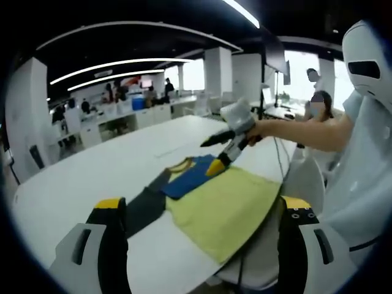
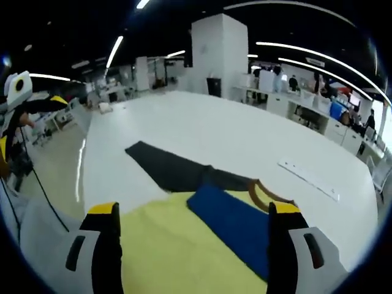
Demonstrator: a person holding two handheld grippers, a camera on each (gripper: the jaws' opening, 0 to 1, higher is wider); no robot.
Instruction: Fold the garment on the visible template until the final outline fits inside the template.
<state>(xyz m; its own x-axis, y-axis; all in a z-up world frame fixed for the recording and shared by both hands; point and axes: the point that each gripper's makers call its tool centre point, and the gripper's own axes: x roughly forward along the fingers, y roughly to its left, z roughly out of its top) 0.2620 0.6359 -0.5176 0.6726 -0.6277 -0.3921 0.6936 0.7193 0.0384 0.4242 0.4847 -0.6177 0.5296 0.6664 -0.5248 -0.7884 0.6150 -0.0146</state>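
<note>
A garment lies flat on the white table [image 1: 92, 177]. It has a yellow body [image 1: 226, 208], a blue part [image 1: 187, 177] folded over near the tan collar [image 1: 180, 164], and a dark grey sleeve [image 1: 147, 205] stretched to the left. My left gripper [image 1: 203, 205] is open and held back from the garment's near edge. My right gripper [image 1: 210, 156], held in a hand, hovers over the blue part with its jaws apart. In the right gripper view it [image 2: 196, 211] stands open above the yellow body [image 2: 171, 245], with the blue part [image 2: 239, 226] and grey sleeve [image 2: 165, 165] ahead.
A thin white strip [image 2: 309, 177] lies on the table [image 2: 245, 135] beyond the collar. A large white rounded seat back [image 1: 367, 122] stands at the right. A cable [image 1: 282, 156] hangs near the table's edge. Desks and several people fill the far office.
</note>
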